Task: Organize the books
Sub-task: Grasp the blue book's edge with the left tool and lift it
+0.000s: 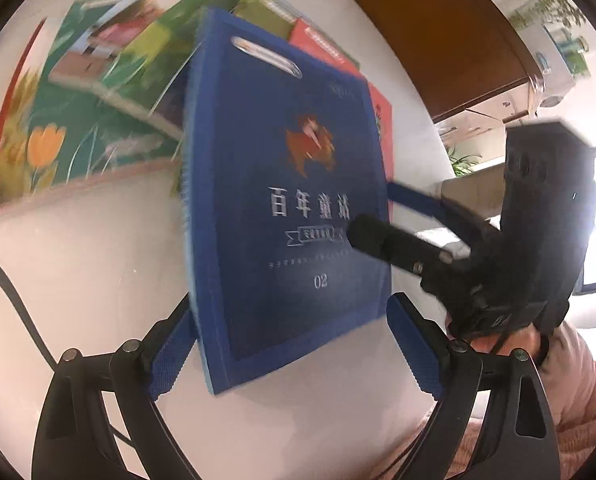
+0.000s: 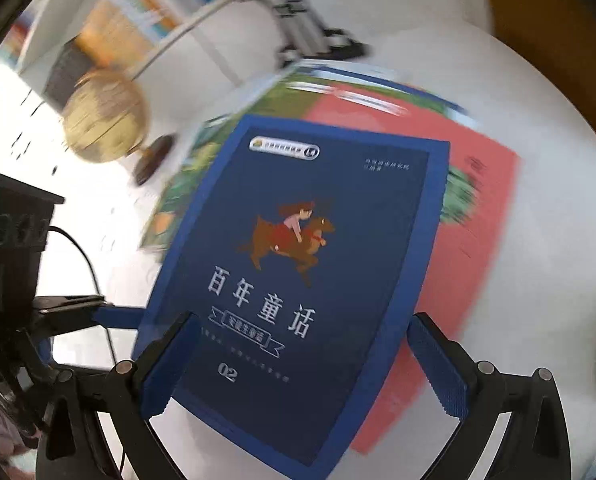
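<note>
Left wrist view: blue book (image 1: 285,200) lies on the white surface (image 1: 89,256), overlapping other books (image 1: 109,92), between the wide-open, empty fingers of the left gripper (image 1: 293,348). Right gripper (image 2: 306,364) likewise open, straddling it.

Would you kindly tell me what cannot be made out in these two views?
- Left wrist view: the books behind the blue book are motion-blurred and partly covered by it; titles unreadable.
- Right wrist view: the red book lies mostly under the blue book, blurred.
- Both views: whether the jaws press the blue book's edges is unclear.
</note>
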`<state>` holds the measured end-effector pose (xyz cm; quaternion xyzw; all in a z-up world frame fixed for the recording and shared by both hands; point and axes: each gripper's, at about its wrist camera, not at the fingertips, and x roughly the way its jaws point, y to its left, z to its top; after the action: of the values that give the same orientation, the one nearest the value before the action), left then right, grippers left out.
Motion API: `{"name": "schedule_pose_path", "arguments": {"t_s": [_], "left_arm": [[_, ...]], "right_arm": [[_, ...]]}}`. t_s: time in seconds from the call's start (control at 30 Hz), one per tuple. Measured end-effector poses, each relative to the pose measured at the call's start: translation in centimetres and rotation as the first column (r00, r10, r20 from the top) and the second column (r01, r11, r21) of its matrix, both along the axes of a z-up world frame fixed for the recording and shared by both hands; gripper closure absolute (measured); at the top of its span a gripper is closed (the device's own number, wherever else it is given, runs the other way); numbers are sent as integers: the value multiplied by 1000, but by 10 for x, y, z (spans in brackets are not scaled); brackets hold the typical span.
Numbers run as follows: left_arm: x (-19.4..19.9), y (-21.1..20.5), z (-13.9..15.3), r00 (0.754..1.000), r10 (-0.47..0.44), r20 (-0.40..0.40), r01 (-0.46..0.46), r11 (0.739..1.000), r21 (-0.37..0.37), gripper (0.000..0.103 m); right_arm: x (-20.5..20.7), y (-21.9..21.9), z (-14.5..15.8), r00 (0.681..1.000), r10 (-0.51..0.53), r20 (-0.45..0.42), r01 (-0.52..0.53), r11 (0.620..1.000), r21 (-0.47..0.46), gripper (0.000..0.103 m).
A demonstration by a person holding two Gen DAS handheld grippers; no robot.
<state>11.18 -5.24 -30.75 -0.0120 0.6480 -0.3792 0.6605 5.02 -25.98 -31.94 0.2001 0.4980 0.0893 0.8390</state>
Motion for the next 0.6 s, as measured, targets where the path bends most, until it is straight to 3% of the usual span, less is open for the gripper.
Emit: {"name": "schedule_pose_path", "arguments": {"t_s": [0.07, 0.13, 0.23, 0.27, 0.33, 0.6], "left_arm": [[-1, 8, -5, 1000, 30, 5, -30, 999, 14, 13], [9, 21, -10, 991, 135, 6, -135, 991, 11, 13], [23, 32, -17, 971, 239, -27, -239, 971, -8, 14], [25, 31, -18, 970, 240, -31, -240, 971, -7, 17], [25, 25, -19, 979, 202, -20, -202, 979, 3, 47], [11, 9, -22, 990, 142, -23, -140, 989, 55, 46]], "right_arm": [[9, 12, 0, 998, 56, 8, -56, 998, 10, 0], [16, 20, -6, 995, 103, -10, -103, 994, 38, 0], [9, 11, -8, 997, 81, -6, -81, 993, 85, 0], [2, 3, -11, 999, 47, -21, -44, 993, 112, 0], [-13, -10, -16, 999, 12, -51, -3, 985, 175, 0], [-47, -23, -29, 989, -24, -148, 77, 930, 359, 16]]}}
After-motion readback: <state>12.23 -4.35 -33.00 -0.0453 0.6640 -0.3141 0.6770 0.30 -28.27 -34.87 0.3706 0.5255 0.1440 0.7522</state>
